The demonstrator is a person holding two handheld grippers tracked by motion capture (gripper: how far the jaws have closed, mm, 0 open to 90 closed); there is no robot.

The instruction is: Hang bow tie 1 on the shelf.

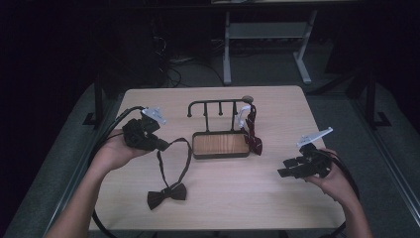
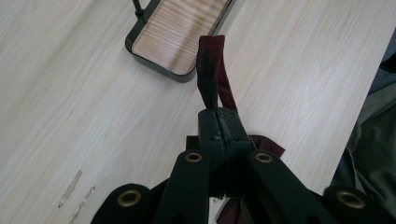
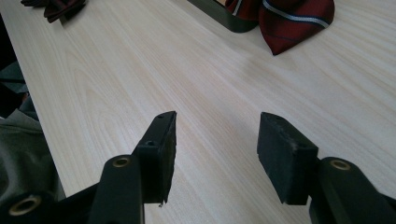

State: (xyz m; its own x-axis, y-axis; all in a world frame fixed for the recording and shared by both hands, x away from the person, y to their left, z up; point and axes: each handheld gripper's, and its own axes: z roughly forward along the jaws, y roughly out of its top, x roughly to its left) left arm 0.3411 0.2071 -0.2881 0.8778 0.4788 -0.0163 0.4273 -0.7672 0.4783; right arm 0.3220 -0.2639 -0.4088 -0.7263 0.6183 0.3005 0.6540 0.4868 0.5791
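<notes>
Bow-tie strap (image 2: 211,70) pinched in left gripper (image 2: 219,130).

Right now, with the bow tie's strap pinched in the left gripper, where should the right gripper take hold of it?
Judging by its pose, grip the strap just above the bow, coming from the right. The loop lies flat and thin there, clear of the rack, and the right gripper is open.

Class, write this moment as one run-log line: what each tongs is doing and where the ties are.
left tongs: shut on bow tie strap | right tongs: open, empty | bow tie: on table | striped tie: on rack
</notes>
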